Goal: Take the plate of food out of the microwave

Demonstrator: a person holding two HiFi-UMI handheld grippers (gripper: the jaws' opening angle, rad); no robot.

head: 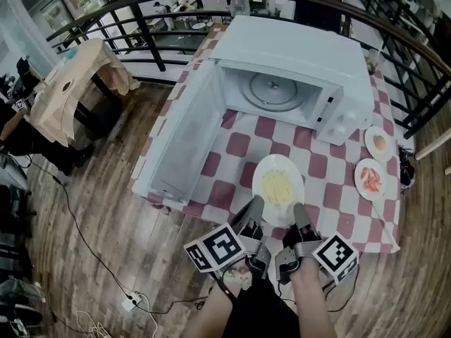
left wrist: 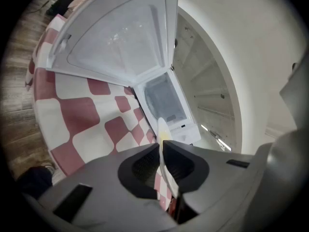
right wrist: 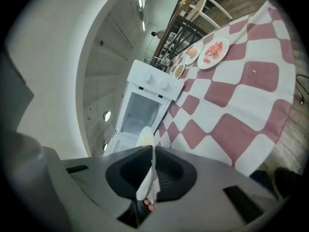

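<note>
A white plate [head: 277, 180] with pale yellow food hangs over the checked tablecloth, in front of the open white microwave [head: 296, 69]. My left gripper [head: 254, 204] is shut on the plate's near left rim, and my right gripper [head: 301, 212] is shut on its near right rim. In the left gripper view the plate [left wrist: 163, 135] shows edge-on between the closed jaws of the left gripper [left wrist: 161, 151]. The right gripper view shows the same thin plate edge [right wrist: 146, 138] pinched in the right gripper [right wrist: 151, 170]. The microwave's cavity with its glass turntable [head: 271, 91] holds nothing.
The microwave door [head: 184, 136] hangs open to the left, out past the table's edge. Two small plates of food [head: 370, 177] lie at the table's right [head: 379, 142]. A black railing [head: 162, 27] runs behind the table, and a cloth-covered table [head: 67, 83] stands far left.
</note>
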